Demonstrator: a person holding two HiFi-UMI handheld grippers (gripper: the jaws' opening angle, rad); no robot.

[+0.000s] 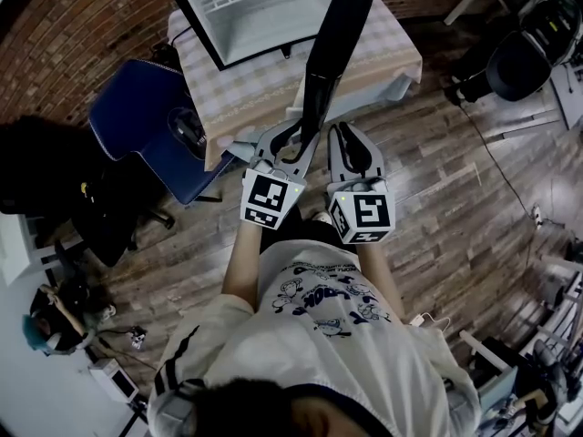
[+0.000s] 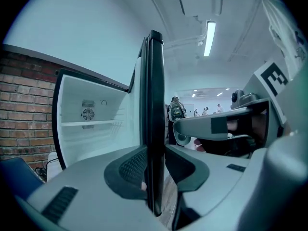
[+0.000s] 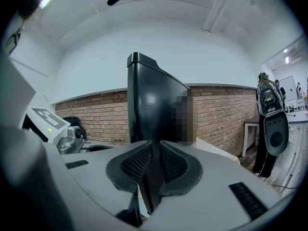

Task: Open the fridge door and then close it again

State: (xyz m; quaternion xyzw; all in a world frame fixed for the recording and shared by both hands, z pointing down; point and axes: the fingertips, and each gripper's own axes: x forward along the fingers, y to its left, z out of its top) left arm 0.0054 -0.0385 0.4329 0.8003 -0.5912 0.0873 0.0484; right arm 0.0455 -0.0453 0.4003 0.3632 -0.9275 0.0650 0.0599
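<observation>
The tall black fridge door stood open and upright, edge-on to you. Your left gripper and right gripper each clamped its free edge. The white fridge cabinet lay to its left.

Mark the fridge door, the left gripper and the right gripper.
fridge door (image 2: 155, 90): left gripper view, its dark edge.
left gripper (image 1: 291, 142): head view, midway between its fingertips.
right gripper (image 1: 352, 135): head view, midway between its fingertips.

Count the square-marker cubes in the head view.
2. One marker cube sits on the left gripper at the fridge door; the other on the right gripper beside it. None seems hidden.
</observation>
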